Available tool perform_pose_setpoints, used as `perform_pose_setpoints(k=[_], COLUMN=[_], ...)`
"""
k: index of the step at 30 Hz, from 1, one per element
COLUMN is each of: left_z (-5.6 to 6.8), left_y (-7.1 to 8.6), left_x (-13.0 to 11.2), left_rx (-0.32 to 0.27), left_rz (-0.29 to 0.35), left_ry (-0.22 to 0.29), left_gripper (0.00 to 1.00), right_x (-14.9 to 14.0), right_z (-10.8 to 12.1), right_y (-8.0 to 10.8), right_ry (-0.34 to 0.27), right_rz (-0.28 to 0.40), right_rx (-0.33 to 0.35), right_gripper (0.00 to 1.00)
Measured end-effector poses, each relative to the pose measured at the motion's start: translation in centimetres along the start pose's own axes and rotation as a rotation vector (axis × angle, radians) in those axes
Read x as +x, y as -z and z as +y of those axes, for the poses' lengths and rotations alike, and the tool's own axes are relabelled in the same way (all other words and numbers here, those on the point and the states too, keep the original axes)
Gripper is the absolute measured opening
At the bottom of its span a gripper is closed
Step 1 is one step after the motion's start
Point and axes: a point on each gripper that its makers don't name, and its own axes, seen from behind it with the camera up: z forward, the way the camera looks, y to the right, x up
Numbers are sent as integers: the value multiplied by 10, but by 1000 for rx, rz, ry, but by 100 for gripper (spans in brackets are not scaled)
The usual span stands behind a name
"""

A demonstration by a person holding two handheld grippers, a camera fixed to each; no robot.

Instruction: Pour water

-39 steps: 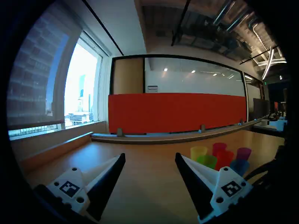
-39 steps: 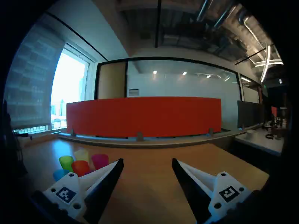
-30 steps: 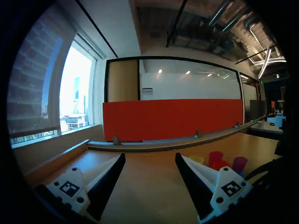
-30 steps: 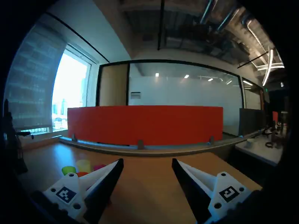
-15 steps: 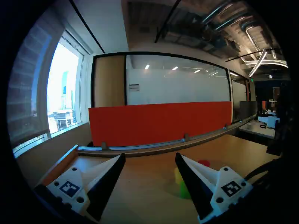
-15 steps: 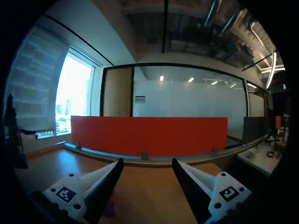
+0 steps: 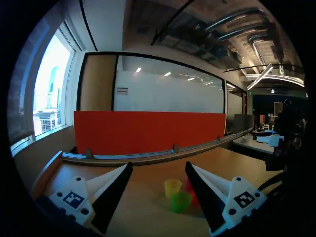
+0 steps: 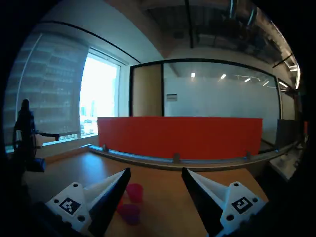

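**On the desk: cups ahead, both claws empty**

On the wood desk (image 7: pixel 142 215) a bunch of small cups stands straight, mouths up. The L claw (image 7: pixel 158 163) is wide open w/ nothing in it. The yellow cup (image 7: pixel 172 187) and green cup (image 7: pixel 181 201) sit low, just ahead, btwn its fingers, nearer the right-hand one in the left gripper view. The R claw (image 8: pixel 155 169) is wide open and empty too. A pink cup (image 8: pixel 134 192) and purple cup (image 8: pixel 129 213) sit low by its left-hand finger. A red cup (image 7: pixel 189 185) is half hidden behind a finger. Can't tell which cup has water, or which claw is nearer.
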Motion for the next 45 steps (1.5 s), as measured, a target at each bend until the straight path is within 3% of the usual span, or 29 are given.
perform_pose_setpoints(k=[6,12,19,24,36,45], left_z=[17,46,62,63,54,42], left_y=[-4,-1,-2,-6,-22,-34], left_x=[2,8,10,5,-28,-44], left_rx=[-104,-240,-317,-342,-375,-375], left_rz=[-9,-10,-17,-42,-143,-180], left_ry=[8,15,8,-3,-63,-79], left_gripper=[99,99,99,99,99,99], right_x=[6,10,10,3,-35,-47], right_z=[-34,-63,-89,-99,-125,-128], right_y=[0,2,3,1,4,8], right_ry=[-5,11,11,36,112,147], right_rz=[5,4,-15,-49,-183,-221], right_rx=[154,280,384,423,524,554], right_gripper=[100,100,100,100,100,100])
